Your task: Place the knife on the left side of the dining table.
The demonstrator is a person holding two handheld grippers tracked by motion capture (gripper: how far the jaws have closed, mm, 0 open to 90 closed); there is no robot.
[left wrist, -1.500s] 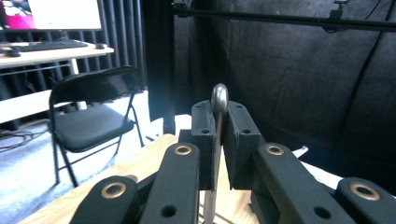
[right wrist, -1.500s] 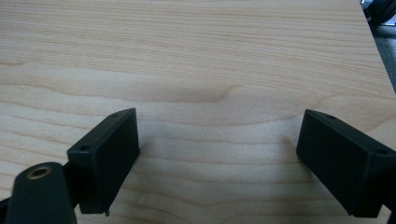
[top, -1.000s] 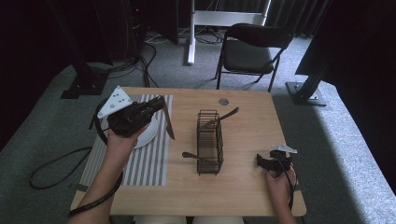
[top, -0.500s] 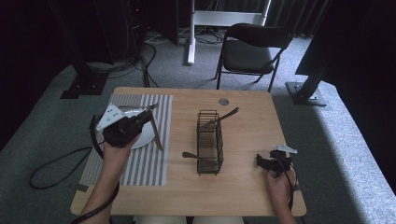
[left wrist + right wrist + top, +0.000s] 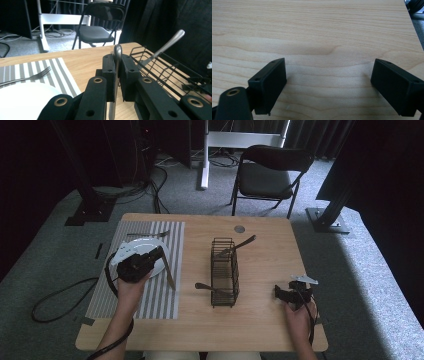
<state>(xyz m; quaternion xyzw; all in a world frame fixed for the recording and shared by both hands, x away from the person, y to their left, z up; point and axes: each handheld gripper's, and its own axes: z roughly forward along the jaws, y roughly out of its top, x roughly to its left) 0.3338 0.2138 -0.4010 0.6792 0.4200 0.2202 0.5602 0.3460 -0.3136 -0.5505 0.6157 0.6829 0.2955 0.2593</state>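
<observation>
Lower the knife (image 5: 169,272), pinched in the left gripper (image 5: 116,82), flat onto the striped placemat (image 5: 170,237) just right of the white plate (image 5: 155,269). Keep the blade clear of the rim. Leave the right gripper (image 5: 328,85) spread, resting on the table (image 5: 317,30).

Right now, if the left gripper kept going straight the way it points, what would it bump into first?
Probably the wire basket. The left gripper, shut on a knife, points across the table toward it. Depth is hard to judge, so it might pass beside the rim.
</observation>
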